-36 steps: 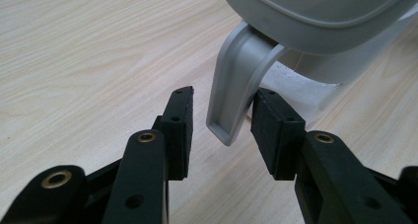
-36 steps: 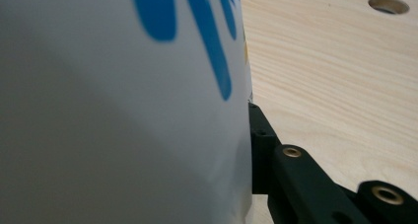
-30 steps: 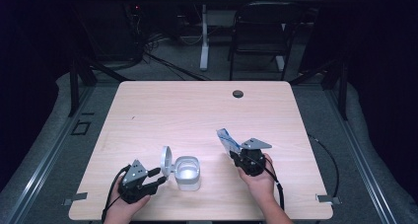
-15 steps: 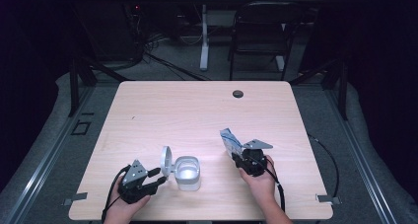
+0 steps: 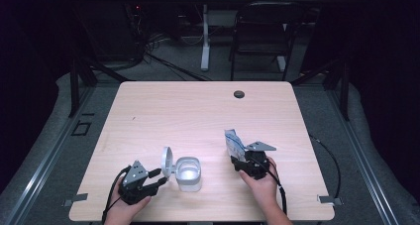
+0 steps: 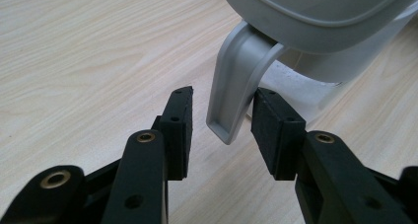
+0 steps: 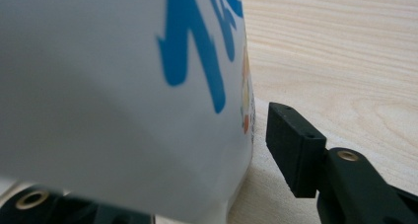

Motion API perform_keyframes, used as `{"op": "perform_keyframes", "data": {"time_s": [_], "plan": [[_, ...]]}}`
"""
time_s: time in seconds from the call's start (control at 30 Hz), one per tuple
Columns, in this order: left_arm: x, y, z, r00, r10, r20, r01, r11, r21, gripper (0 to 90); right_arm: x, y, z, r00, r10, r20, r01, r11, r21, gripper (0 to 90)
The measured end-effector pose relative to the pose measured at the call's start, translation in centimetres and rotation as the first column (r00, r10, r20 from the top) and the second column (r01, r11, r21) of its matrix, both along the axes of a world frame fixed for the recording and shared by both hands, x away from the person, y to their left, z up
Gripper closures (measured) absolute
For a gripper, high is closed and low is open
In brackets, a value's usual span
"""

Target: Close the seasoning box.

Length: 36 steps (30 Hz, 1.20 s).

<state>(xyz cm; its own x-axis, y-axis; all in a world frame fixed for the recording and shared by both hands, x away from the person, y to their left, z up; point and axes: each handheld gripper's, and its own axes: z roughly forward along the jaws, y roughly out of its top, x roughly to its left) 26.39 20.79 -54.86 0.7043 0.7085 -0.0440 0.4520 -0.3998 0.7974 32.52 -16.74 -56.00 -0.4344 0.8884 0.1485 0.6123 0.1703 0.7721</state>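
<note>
We see the left tool (image 6: 222,120) with its jaws spread, straddling the grey handle (image 6: 235,81) of the lidded container (image 5: 188,173), which sits near the surface's (image 5: 198,111) front edge. The right tool (image 5: 246,161) holds a white packet (image 7: 123,91) with blue print upright, well right of the container.

Left claw (image 5: 159,177) parted, right claw (image 5: 236,161) gripping.
</note>
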Motion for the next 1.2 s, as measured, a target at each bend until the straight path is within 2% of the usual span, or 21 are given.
{"op": "perform_keyframes", "data": {"time_s": [0.03,0.07,0.1,0.13,0.17,0.23,0.3,0.43,0.47,0.5,0.6,0.83,1.07,1.1,1.2], "plan": [[0.0,0.0,0.0,1.0000,0.000,0.000,0.000,1.0000,0.000,60.8,0.0,0.0,0.1,1.0000,-0.001,0.000,0.001,1.000,-0.013,47.7],[0.0,0.0,0.0,1.0000,-0.003,0.002,0.003,1.0000,0.004,60.7,-0.1,0.0,0.1,1.0000,0.004,0.006,-0.004,1.000,-0.002,47.2],[0.0,0.0,0.0,1.0000,0.000,-0.001,0.000,1.0000,0.000,60.6,-0.2,-0.1,0.2,1.0000,0.002,0.007,-0.002,1.000,-0.013,46.8],[0.0,0.0,0.0,1.0000,0.006,-0.001,-0.006,1.0000,-0.007,60.5,-0.2,0.0,0.2,0.9999,0.007,0.011,-0.007,1.000,0.002,46.2],[0.0,0.0,0.0,1.0000,0.009,0.002,-0.009,0.9999,-0.012,60.2,-0.3,-0.1,0.2,0.9999,0.009,0.013,-0.009,1.000,-0.012,45.3],[0.0,0.1,0.1,1.0000,0.003,0.001,-0.003,0.9999,-0.016,59.9,-0.4,0.0,0.2,0.9997,0.011,0.022,-0.011,1.000,0.001,44.1],[-0.1,0.1,0.1,1.0000,0.004,0.000,-0.004,0.9999,-0.017,59.9,-0.6,0.0,0.2,0.9997,0.011,0.024,-0.011,1.000,-0.010,43.4],[-0.1,0.2,0.2,1.0000,0.000,0.000,0.000,0.9999,-0.015,59.8,-1.1,0.1,0.3,0.9989,0.022,0.041,-0.022,1.000,0.009,43.0],[-0.2,0.2,0.2,1.0000,0.005,0.000,-0.005,0.9997,-0.022,59.8,-1.2,0.1,0.4,0.9990,0.026,0.038,-0.026,1.000,-0.011,42.9],[-0.2,0.3,0.3,1.0000,0.005,0.001,-0.005,0.9998,-0.020,59.8,-1.3,0.1,0.4,0.9985,0.030,0.047,-0.030,1.000,-0.002,42.7],[-0.3,0.3,0.4,1.0000,0.006,0.002,-0.006,0.9996,-0.027,59.7,-1.6,0.1,0.6,0.9982,0.036,0.048,-0.035,0.999,-0.017,42.2],[-0.5,0.5,0.8,0.9999,0.011,0.012,-0.011,0.9993,-0.037,59.7,-2.0,0.1,0.7,0.9971,0.035,0.068,-0.035,0.999,0.000,41.9],[-0.5,0.9,1.1,0.9995,0.022,0.021,-0.021,0.9982,-0.056,59.8,-2.6,-0.1,1.1,0.9970,0.041,0.065,-0.041,0.999,0.005,41.7],[-0.5,1.0,1.2,0.9996,0.019,0.018,-0.019,0.9989,-0.044,59.8,-2.7,-0.1,1.2,0.9967,0.042,0.069,-0.042,0.999,0.009,41.7],[-0.5,1.1,1.2,0.9995,0.025,0.020,-0.024,0.9984,-0.052,59.9,-3.1,-0.3,1.3,0.9969,0.040,0.067,-0.041,0.999,0.010,41.4]]}}
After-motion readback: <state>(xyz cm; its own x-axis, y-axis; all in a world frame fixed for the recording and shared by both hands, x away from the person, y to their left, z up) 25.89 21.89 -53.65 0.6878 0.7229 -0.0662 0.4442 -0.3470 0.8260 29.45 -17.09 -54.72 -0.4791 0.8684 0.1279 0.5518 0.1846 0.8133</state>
